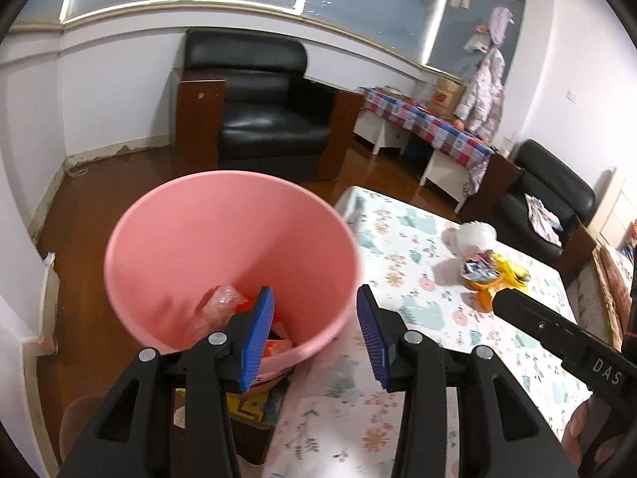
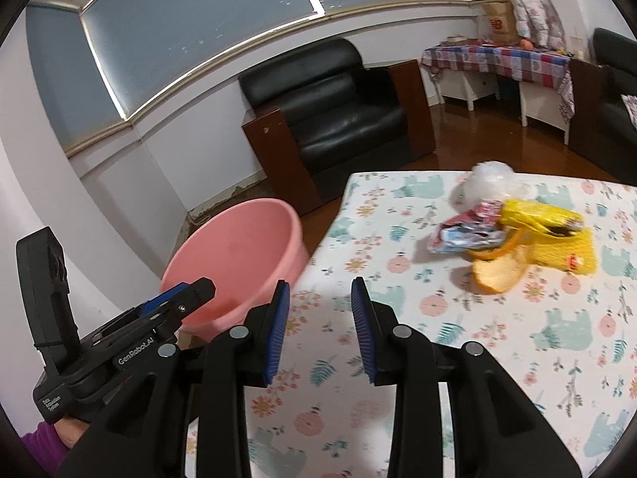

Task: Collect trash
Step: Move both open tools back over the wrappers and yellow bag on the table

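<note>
Left claw (image 1: 315, 336) wide, holding nothing, hovering over near rim of pink bin (image 1: 233, 255). Right claw (image 2: 320, 328) also wide, nothing held, over near-left part of table (image 2: 497, 358).

Trash pile (image 2: 513, 235) mid-table, far right of right claw: yellow wrapper (image 2: 553, 235), crumpled foil pack (image 2: 466, 229), orange peel (image 2: 499, 273), white plastic (image 2: 491, 183) behind. Bin just beside table's left edge, not on it.

Readable text: "GenRobot.AI" on left claw body (image 2: 131, 352), seen in right view only; small white label lower on same body, too small to read. "DAS" on right claw body (image 1: 565, 334), left view only. Red logo on cardboard box (image 2: 497, 20) far right, unreadable.

Left view only: bin interior, with clear plastic (image 1: 223, 302) and red-orange wrappers (image 1: 274, 342) at bottom. Right view only: bin from the side, interior contents hidden; purple sleeve (image 2: 40, 446) at near left.

Black armchair (image 1: 254, 107) far, behind bin.
</note>
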The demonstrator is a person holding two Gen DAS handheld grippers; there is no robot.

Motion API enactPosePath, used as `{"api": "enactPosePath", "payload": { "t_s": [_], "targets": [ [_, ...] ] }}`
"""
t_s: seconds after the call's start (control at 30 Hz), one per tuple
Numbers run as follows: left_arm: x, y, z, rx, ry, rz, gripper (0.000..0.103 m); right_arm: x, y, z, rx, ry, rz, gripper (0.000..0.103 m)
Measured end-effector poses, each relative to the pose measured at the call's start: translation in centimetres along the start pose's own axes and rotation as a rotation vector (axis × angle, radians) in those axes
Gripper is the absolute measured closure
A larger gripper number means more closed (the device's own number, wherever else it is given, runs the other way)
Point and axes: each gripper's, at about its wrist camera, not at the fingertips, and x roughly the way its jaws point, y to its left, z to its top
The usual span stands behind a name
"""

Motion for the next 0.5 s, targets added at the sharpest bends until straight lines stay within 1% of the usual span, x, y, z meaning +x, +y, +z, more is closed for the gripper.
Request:
{"api": "enactPosePath", "payload": {
  "t_s": [0.23,0.5],
  "targets": [
    [0.4,-3.0,0.0,0.072,0.001,-0.020,0.060,-1.5,-3.2,-0.4,0.059,-0.020,-0.030,0.070],
    [-0.1,-5.8,0.2,0.121,-0.004,-0.056,0.060,-3.6,-5.3,-1.0,0.097,-0.040,-0.058,0.070]
  ]
}}
